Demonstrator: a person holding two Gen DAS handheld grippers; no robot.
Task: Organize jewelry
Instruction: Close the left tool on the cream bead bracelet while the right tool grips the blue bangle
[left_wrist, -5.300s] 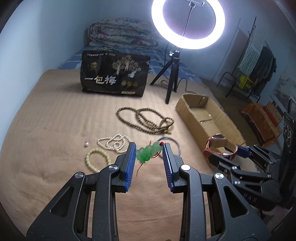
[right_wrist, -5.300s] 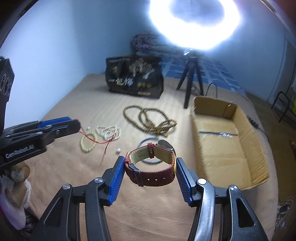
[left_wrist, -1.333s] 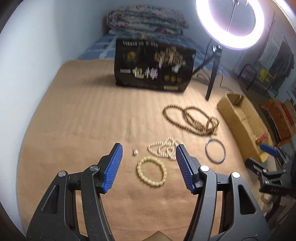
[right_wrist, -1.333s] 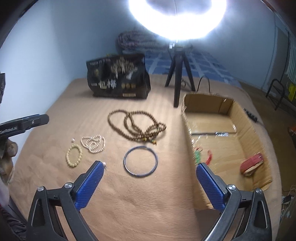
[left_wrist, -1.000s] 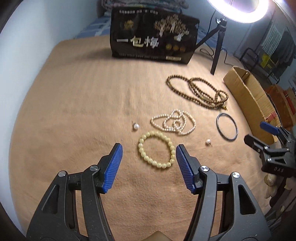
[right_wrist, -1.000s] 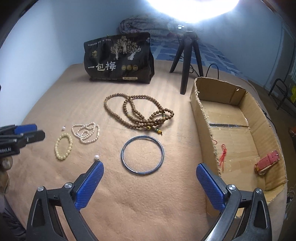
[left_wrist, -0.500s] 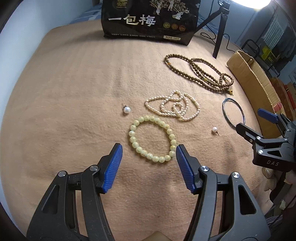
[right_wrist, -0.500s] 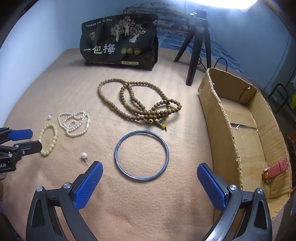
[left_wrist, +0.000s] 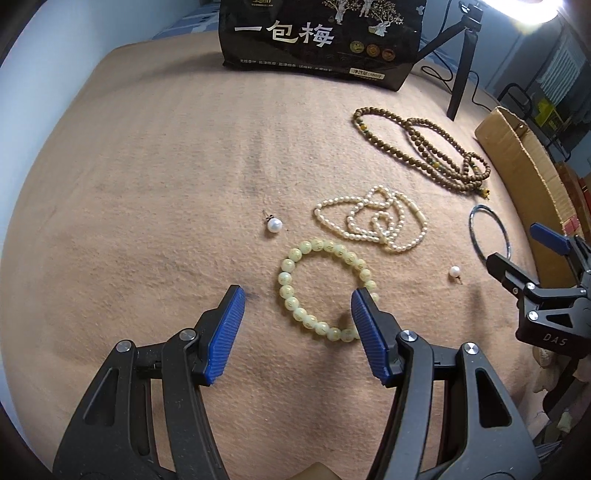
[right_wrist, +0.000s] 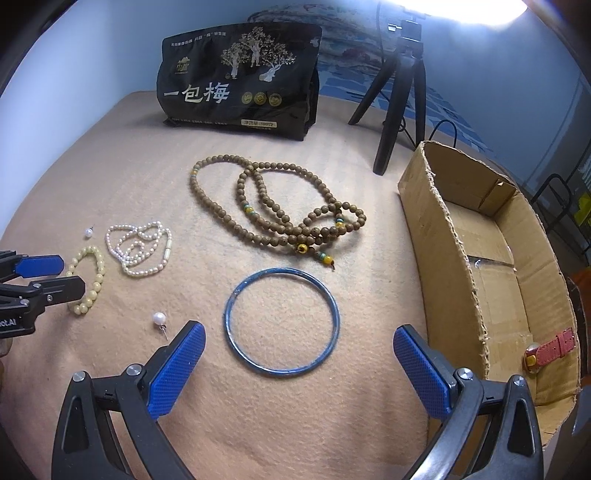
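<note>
My left gripper (left_wrist: 297, 293) is open and empty, low over the tan blanket, its right pad over the rim of a pale yellow bead bracelet (left_wrist: 295, 255). My right gripper (right_wrist: 295, 330) is wide open and empty, straddling a blue bangle (right_wrist: 281, 322). A white pearl necklace (left_wrist: 373, 222), a brown wooden bead necklace (right_wrist: 273, 210) and two pearl earrings (left_wrist: 274, 223) (right_wrist: 159, 318) lie on the blanket. The cardboard box (right_wrist: 447, 236) at the right holds a red-strap watch (right_wrist: 546, 350).
A black snack bag (right_wrist: 240, 77) stands at the back of the blanket. A ring-light tripod (right_wrist: 399, 85) stands beside the box's far end. The right gripper (left_wrist: 546, 280) shows at the right edge of the left wrist view.
Both grippers moved forward and lower toward the blanket. The yellow bracelet now reaches between the left pads and the blue bangle sits between the right pads. Earlier-held pendant and watch are released.
</note>
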